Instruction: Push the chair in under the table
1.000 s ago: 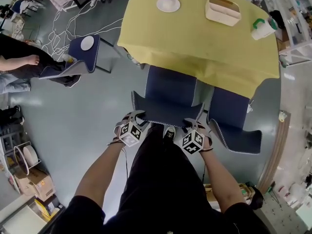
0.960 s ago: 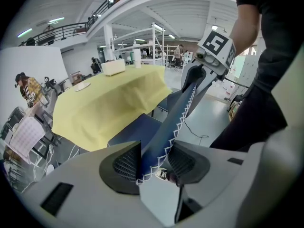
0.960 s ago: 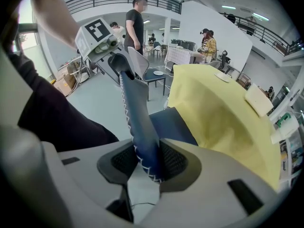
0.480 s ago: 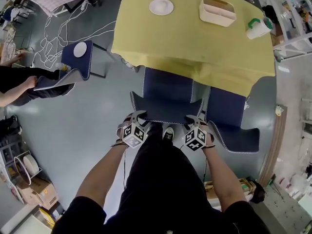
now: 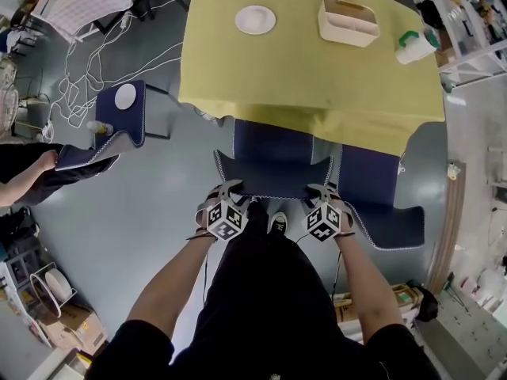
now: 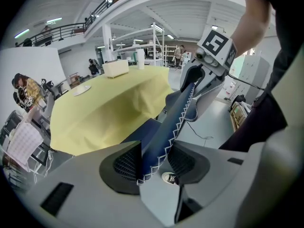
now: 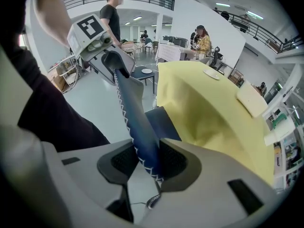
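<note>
Your left gripper (image 5: 225, 192) and right gripper (image 5: 321, 192) each have their fingers (image 6: 124, 165) clamped on the top edge of the chair's backrest (image 5: 273, 178), one near each of its corners. The blue padding fills the gap between both pairs.

The chair (image 5: 273, 145) stands at the near edge of the surface (image 5: 301, 74). I judge it partly in, since the front of its seat is under the hanging yellow cloth (image 5: 348, 125).

Push level and evenly with both hands so the backrest stays square to that edge. Mind your shoe (image 5: 276, 222) just behind it.

A second chair (image 5: 372, 184) stands just beside on the right, and drifting that way could catch its backrest.

On the surface, a plate (image 5: 255, 20), a white holder (image 5: 347, 20) and a cup (image 5: 413, 47) lie towards the far edge, so bump the legs gently. A third chair (image 5: 131, 121) and cables (image 5: 87, 62) sit on the floor well apart to the left.
</note>
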Tool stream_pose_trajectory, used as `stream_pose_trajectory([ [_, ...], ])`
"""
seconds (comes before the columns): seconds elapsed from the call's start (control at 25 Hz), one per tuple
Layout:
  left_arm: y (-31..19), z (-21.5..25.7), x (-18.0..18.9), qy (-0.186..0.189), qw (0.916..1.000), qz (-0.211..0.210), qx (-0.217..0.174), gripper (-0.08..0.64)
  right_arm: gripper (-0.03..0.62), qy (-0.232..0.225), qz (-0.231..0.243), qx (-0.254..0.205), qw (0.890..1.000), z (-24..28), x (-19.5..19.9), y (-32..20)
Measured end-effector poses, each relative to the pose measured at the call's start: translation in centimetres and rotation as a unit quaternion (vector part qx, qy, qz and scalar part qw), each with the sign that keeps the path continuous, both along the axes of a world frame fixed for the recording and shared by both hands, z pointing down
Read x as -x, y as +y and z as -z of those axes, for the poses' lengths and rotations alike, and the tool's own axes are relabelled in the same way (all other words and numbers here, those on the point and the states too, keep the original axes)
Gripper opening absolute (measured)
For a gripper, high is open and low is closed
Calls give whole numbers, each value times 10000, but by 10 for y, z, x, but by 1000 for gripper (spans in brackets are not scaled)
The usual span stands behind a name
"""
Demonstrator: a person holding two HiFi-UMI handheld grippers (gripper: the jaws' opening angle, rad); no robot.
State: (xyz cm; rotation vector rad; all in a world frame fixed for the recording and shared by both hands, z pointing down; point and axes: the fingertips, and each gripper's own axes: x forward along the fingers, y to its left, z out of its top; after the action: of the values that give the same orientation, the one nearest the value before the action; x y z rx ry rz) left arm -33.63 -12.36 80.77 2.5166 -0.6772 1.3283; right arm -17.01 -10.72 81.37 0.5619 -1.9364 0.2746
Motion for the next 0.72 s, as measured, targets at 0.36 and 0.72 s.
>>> stream_pose_trajectory([
  [0.36, -37, 2, 3, -17, 10000, -55, -27, 181, 130, 54, -111, -19, 9999, 1, 2, -35],
  [0.72, -80, 3, -1, -13, 9999, -86, -71, 181, 130, -14, -120, -27, 9999, 1, 0, -75],
])
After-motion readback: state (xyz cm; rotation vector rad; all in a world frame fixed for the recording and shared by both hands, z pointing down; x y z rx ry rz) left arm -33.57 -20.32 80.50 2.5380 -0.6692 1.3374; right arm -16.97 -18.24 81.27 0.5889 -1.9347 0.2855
